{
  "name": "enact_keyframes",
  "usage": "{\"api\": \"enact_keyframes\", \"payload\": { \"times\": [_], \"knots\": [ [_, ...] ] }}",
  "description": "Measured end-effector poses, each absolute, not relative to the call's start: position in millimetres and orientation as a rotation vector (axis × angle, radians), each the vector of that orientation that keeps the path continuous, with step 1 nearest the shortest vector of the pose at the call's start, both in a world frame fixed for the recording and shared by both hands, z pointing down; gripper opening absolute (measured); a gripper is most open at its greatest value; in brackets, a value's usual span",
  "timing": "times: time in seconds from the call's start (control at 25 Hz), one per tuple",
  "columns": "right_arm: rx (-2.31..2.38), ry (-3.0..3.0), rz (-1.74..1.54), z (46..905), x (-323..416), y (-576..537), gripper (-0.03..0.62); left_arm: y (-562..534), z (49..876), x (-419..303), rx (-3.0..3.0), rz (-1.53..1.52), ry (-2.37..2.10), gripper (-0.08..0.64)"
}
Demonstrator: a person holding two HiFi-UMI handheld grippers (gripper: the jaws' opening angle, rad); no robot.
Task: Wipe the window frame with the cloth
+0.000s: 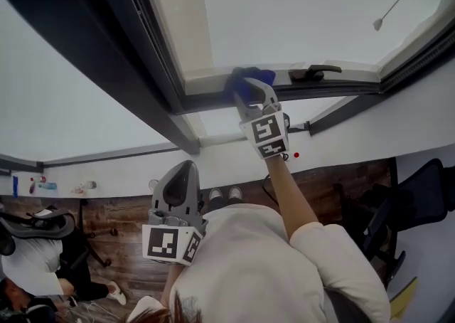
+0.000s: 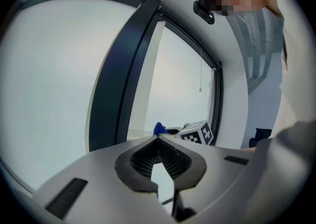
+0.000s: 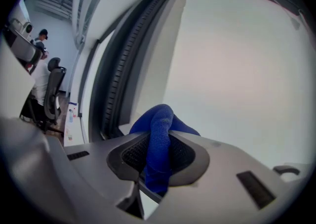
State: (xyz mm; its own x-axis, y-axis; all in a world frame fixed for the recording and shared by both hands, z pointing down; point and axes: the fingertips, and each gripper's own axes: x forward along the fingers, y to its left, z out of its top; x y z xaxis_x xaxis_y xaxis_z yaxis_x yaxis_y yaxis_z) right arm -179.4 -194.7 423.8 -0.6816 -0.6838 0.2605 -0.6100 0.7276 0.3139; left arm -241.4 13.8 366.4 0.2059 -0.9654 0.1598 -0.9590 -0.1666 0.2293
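1. Pinching a bunched blue woven cloth [image 3: 159, 134], the right gripper [image 1: 249, 87] holds it at the dark window frame [image 1: 341, 87].
2. Left gripper [image 2: 158, 140]: ribbed pads pressed together, nothing between them.
3. The jaws hide the cloth-frame contact.

Nothing here was actually readable: no words, numbers or brand names on anything. The only print was the black-and-white square markers on the right cube [image 1: 266, 136], the one on the right gripper [image 1: 245, 88], and on the left cube [image 1: 170, 242], the one on the left gripper [image 1: 186, 166]. Those were just patterns, not letters. A few small items [image 1: 46, 186] at the far left of the head view had coloured labels, way too tiny to read.
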Motion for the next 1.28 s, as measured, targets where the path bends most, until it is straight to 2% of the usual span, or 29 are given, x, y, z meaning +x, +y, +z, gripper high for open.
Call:
{"api": "enact_keyframes", "payload": {
  "times": [0.2,0.4,0.72,1.28],
  "knots": [
    [0.749,-2.606,-0.325,453,-256,-144,0.085,37,367,-277,2.1,-0.025,-1.949,0.009],
    [0.639,-2.54,-0.347,482,-286,-135,0.085,55,371,-304,1.996,-0.027,-2.031,0.009],
    [0.626,-2.458,-0.486,499,-298,-142,0.087,63,374,-318,1.94,-0.028,-2.079,0.009],
    [0.585,-2.39,-0.591,506,-293,-139,0.087,49,369,-298,2.02,-0.014,-2.019,0.009]
  ]
}}
